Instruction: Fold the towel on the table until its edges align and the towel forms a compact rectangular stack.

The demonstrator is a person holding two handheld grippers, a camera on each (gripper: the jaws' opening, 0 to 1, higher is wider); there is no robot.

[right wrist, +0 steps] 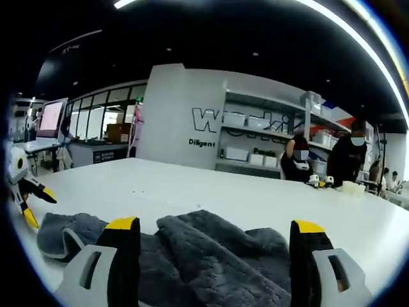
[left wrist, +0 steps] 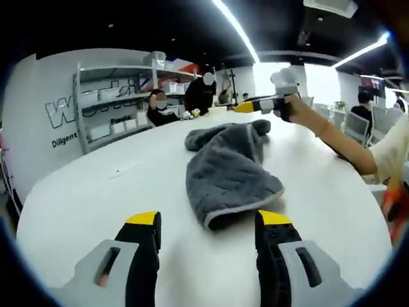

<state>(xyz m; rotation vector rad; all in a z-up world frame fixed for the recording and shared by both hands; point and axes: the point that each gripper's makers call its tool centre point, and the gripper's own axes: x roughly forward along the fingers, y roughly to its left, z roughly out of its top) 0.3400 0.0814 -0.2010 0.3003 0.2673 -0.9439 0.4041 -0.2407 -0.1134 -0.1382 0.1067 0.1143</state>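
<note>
An open office surrounds the white counter [left wrist: 115,185], whose bare top curves away toward 12 o'clock. Behind it stands a pale wall [right wrist: 172,115] with large dark lettering, and beside that a grey shelf unit [left wrist: 112,105] loaded with white boxes. Two people [right wrist: 323,160] stand at the counter's far edge near the shelves. The ceiling is dark, crossed by long bright light strips [left wrist: 236,29]. In the right gripper view, glazed partitions [right wrist: 105,121] and a monitor [right wrist: 51,118] sit at 9 o'clock. In the left gripper view, bright windows [left wrist: 319,83] and white chairs [left wrist: 358,128] lie toward 2 o'clock.
</note>
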